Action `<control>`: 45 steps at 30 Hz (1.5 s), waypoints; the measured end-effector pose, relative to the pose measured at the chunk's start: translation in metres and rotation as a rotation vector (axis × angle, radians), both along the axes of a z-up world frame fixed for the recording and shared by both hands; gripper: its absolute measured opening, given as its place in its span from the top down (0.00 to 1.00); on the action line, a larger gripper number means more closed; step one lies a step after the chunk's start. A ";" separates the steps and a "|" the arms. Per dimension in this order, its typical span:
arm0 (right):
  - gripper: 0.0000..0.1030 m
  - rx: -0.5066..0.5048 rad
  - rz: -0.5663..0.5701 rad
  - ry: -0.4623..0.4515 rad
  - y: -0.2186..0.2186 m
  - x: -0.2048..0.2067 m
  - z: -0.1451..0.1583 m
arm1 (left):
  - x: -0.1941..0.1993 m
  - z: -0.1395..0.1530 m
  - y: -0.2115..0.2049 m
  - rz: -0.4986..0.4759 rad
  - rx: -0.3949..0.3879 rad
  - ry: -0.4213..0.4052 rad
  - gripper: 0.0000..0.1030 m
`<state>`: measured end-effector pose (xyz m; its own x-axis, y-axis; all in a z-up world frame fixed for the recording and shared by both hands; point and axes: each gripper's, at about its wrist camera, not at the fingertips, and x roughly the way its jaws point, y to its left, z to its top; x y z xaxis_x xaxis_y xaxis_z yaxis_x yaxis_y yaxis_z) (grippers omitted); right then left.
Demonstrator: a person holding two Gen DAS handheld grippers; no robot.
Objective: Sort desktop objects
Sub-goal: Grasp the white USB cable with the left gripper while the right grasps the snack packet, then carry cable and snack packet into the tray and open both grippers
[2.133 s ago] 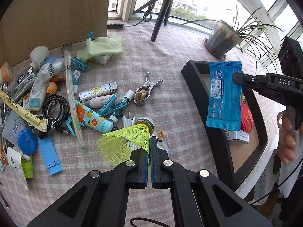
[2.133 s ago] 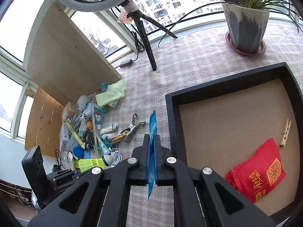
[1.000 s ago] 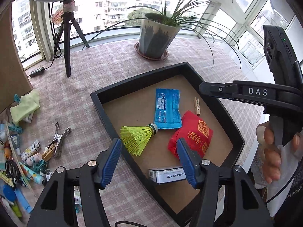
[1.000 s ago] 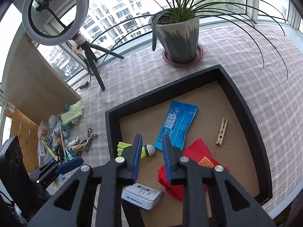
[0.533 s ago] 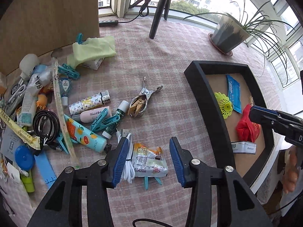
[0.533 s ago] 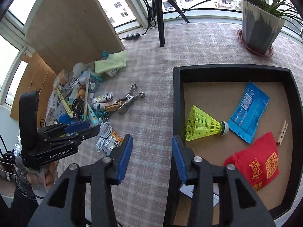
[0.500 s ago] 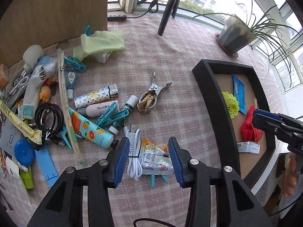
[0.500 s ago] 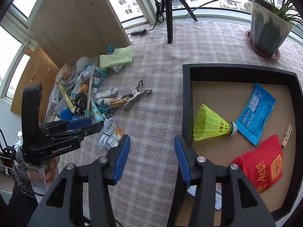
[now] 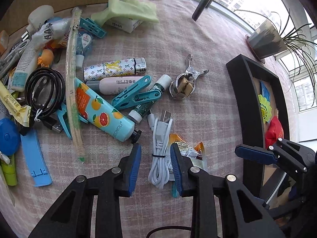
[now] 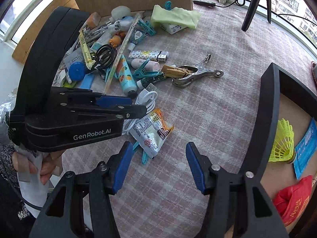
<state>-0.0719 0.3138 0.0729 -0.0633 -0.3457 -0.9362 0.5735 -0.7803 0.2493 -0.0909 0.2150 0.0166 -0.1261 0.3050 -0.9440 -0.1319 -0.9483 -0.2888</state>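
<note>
My left gripper [image 9: 155,152] points down over a coiled white USB cable [image 9: 160,138], which lies between its blue pads [image 9: 134,166]. The jaws are closing and a gap still shows on both sides of the cable. A silver and orange snack packet [image 9: 190,150] lies just right of it. My right gripper [image 10: 159,148] hangs over the checked cloth just short of that snack packet [image 10: 152,130], jaws opening, nothing between them. The black tray [image 10: 265,99] on the right holds a yellow shuttlecock [image 10: 281,140], a blue packet [image 10: 305,144] and a red pouch [image 10: 293,200].
A dense pile fills the left: a fruit-print tube [image 9: 103,115], a patterned lighter [image 9: 115,69], teal clothespins [image 9: 136,97], a black cable coil [image 9: 45,91], a green cloth [image 9: 126,10]. A metal clip [image 9: 186,81] lies apart. A potted plant [image 9: 265,41] stands beyond the tray.
Both grippers have left the tray and come down over the cloth by the pile. The left jaws have narrowed around the white cable; the right jaws have spread wide.
</note>
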 end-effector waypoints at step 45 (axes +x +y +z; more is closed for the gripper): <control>0.66 -0.041 -0.088 0.047 0.014 -0.037 0.016 | 0.036 0.015 -0.054 0.110 -0.004 0.044 0.87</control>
<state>-0.1094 0.3275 0.0884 -0.1384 -0.3746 -0.9168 0.5147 -0.8181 0.2566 -0.0552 0.1607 0.0320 -0.1999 0.2835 -0.9379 -0.0392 -0.9588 -0.2815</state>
